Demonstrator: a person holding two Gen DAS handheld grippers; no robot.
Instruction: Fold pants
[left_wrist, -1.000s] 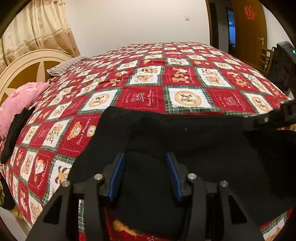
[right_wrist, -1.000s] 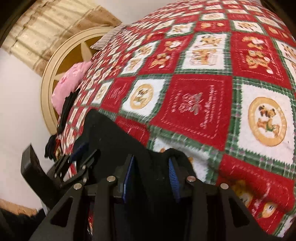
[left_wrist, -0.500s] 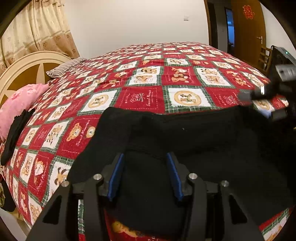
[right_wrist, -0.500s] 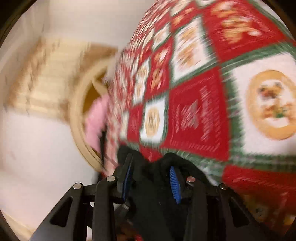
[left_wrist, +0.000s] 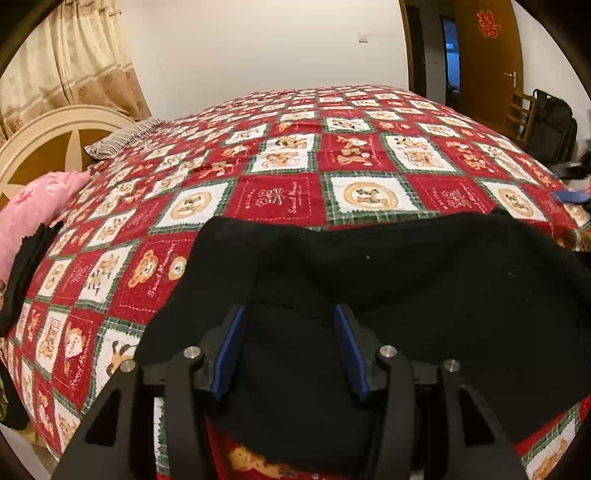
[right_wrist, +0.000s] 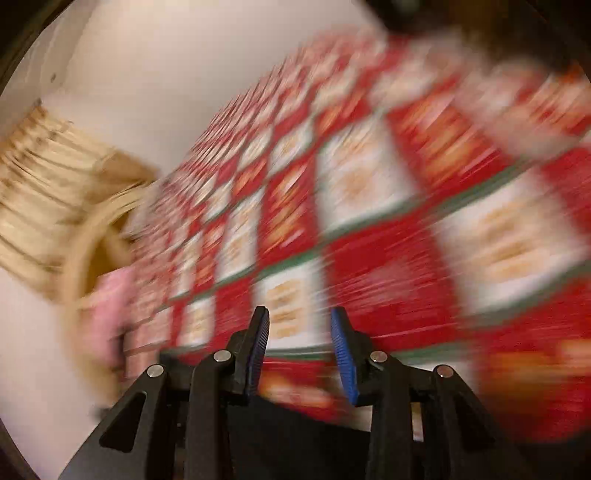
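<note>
Now the black knitted pants (left_wrist: 369, 288) lie bunched on the red patchwork bed cover (left_wrist: 273, 195). The left gripper (left_wrist: 290, 350) is opening, cloth between its pads but unpressed. The right gripper (right_wrist: 301, 347), closing, holds nothing. The fold may slump once the cloth is free.

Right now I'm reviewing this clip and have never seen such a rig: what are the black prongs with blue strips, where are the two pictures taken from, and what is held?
A person holds a pair of tongs in each hand; a camera on each looks forward along its two fingers.

The left view shows the left tongs over black pants spread on a red patchwork bedspread. The cloth lies between the blue pads, which are opening; they do not seem to pinch it.

The right view is badly blurred. The right tongs are closing with nothing between them, only the bedspread beyond.

A pink pillow lies by the headboard.
</note>
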